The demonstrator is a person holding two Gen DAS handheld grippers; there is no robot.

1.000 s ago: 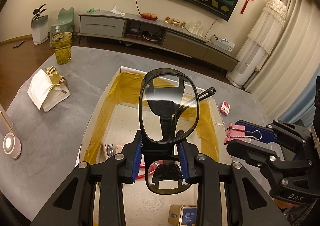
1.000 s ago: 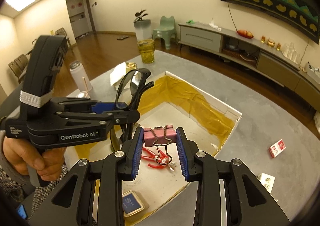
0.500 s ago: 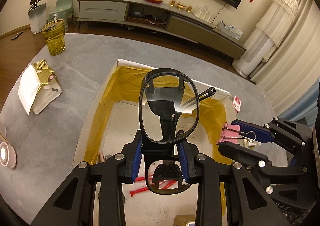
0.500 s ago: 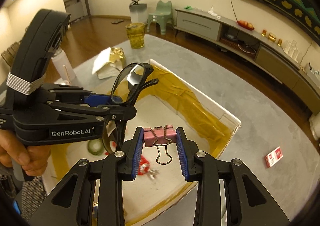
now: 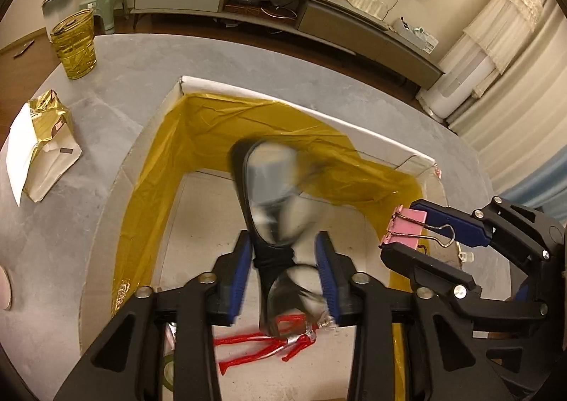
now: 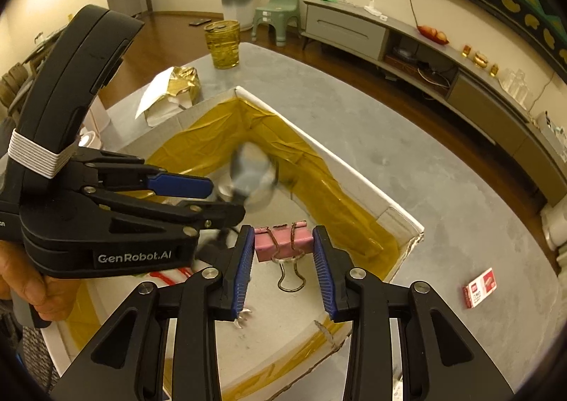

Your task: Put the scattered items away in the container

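Both grippers hang above the open box (image 5: 386, 147), so whatever they let go lands inside it. Nearest, the left gripper (image 5: 283, 269) has its blue pads spread; the glasses (image 5: 274, 209) sit between them, blurred, probably slipping free rather than gripped. Beside it, the right gripper (image 6: 283, 261) is clamped on the pink binder clip (image 6: 283, 243), its wire handle dangling. Below, a red-handled tool (image 5: 262, 344) lies on the box floor. Farther off, a small red packet (image 6: 479, 287) waits on the grey table (image 6: 389, 138), near the box's right corner.
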